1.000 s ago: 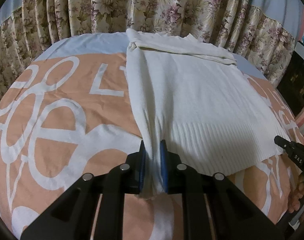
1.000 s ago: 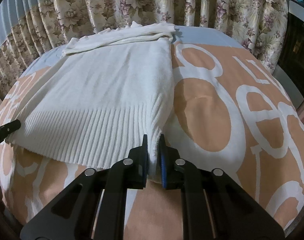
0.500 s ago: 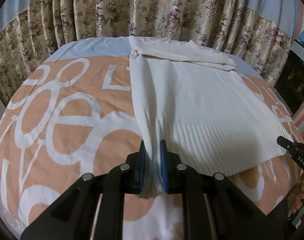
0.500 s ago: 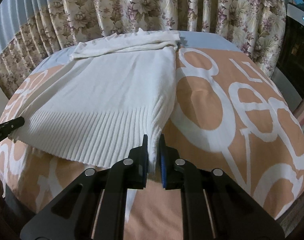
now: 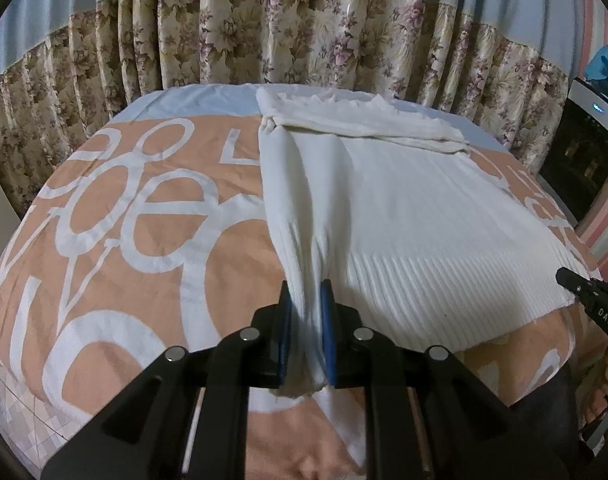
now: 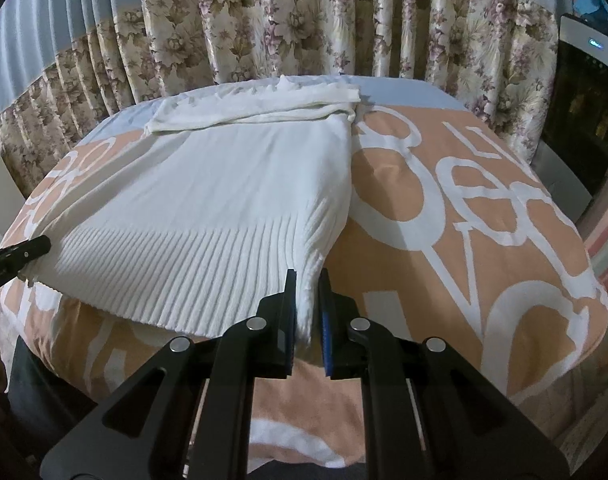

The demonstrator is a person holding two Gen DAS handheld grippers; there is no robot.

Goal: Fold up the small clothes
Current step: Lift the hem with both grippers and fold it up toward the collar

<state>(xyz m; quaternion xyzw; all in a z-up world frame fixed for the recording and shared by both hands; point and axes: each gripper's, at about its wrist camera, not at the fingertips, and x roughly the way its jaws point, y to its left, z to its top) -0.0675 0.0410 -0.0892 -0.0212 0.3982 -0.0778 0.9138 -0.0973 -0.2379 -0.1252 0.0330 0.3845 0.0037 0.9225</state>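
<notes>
A white knit sweater point(image 5: 415, 216) lies on the bed, its sleeves folded across the far end and its ribbed hem towards me. My left gripper point(image 5: 306, 300) is shut on the hem's left corner, the cloth bunched between the blue pads. My right gripper point(image 6: 307, 296) is shut on the hem's right corner of the sweater point(image 6: 208, 204). Both corners are lifted off the bed near its front edge. The right gripper's tip shows at the right edge of the left wrist view point(image 5: 583, 292), and the left gripper's tip at the left edge of the right wrist view point(image 6: 20, 256).
The bed has an orange cover with white letters point(image 5: 136, 216), also in the right wrist view point(image 6: 463, 216). Floral curtains point(image 5: 304, 32) hang behind it. A dark appliance point(image 6: 583, 96) stands at the right. Tiled floor point(image 5: 12, 412) shows at the lower left.
Both grippers have pulled back and up with the hem, away from the curtains; the bed's front edge and the floor now show. The sweater is drawn tauter.
</notes>
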